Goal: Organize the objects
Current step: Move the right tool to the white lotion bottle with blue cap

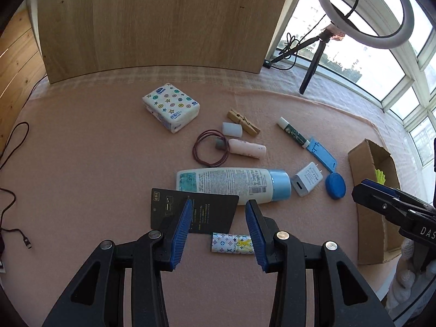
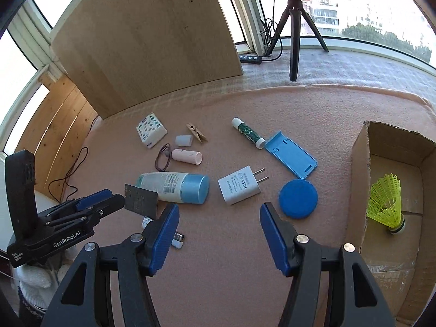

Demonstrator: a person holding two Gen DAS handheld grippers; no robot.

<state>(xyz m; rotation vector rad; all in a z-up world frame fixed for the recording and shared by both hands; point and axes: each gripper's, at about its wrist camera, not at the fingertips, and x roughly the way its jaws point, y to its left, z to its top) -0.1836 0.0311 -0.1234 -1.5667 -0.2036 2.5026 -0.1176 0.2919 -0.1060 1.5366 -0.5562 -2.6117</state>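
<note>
The cardboard box (image 2: 362,169) at right holds one shuttlecock (image 2: 385,204). Left gripper (image 1: 218,212), jaws apart, hovers by the lotion bottle (image 1: 231,182), black card (image 1: 212,212) and probably a small patterned roll (image 1: 231,243); right gripper (image 2: 219,212) gapes empty. Centre on the roll, then close

Scattered on the pink worktop (image 1: 81,163): tissue pack (image 1: 171,106), clothespin (image 1: 243,122), hair ties (image 1: 210,148), lotion bottle (image 1: 231,183) on its side, charger (image 2: 239,188), blue disc (image 2: 298,202), blue stand (image 2: 292,154), black card (image 1: 193,214). A yellow shuttlecock (image 2: 385,204) stands in the cardboard box (image 2: 357,179).
</note>
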